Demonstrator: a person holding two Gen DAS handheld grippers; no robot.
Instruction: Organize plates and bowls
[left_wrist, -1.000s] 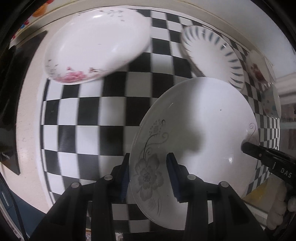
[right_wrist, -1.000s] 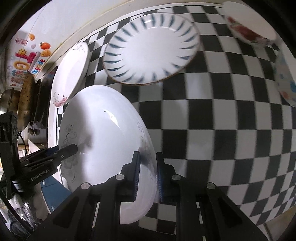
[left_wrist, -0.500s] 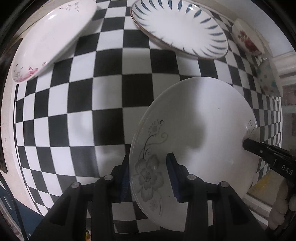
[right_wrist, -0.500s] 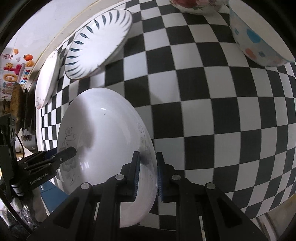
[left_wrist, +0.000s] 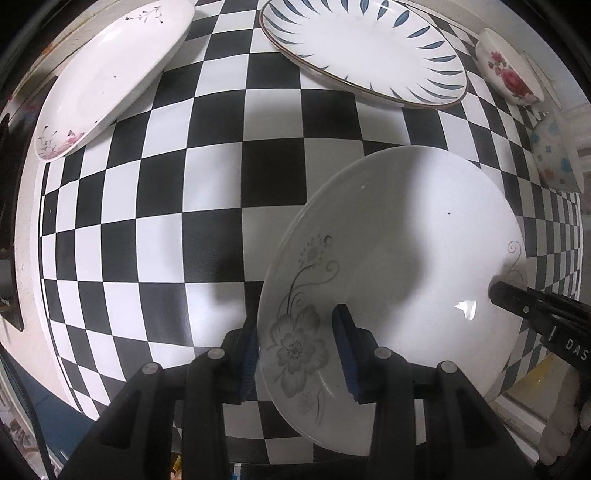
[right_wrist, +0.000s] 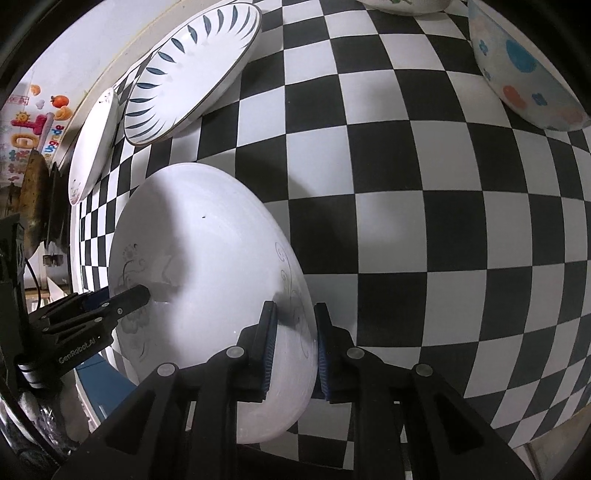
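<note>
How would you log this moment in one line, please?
left: shut on plate | right: shut on plate | plate: above table

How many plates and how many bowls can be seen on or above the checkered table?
Plates: 3 (grey-flower plate held in both tongs, blue-leaf plate, pink-flower plate)
Bowls: 2 (rose bowl, dotted bowl)
Total: 5

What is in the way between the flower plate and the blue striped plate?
Nothing that shows. The flower plate is held at opposite rims by the left gripper and the right gripper. Only bare checkered table lies between it and the blue striped plate.
</note>
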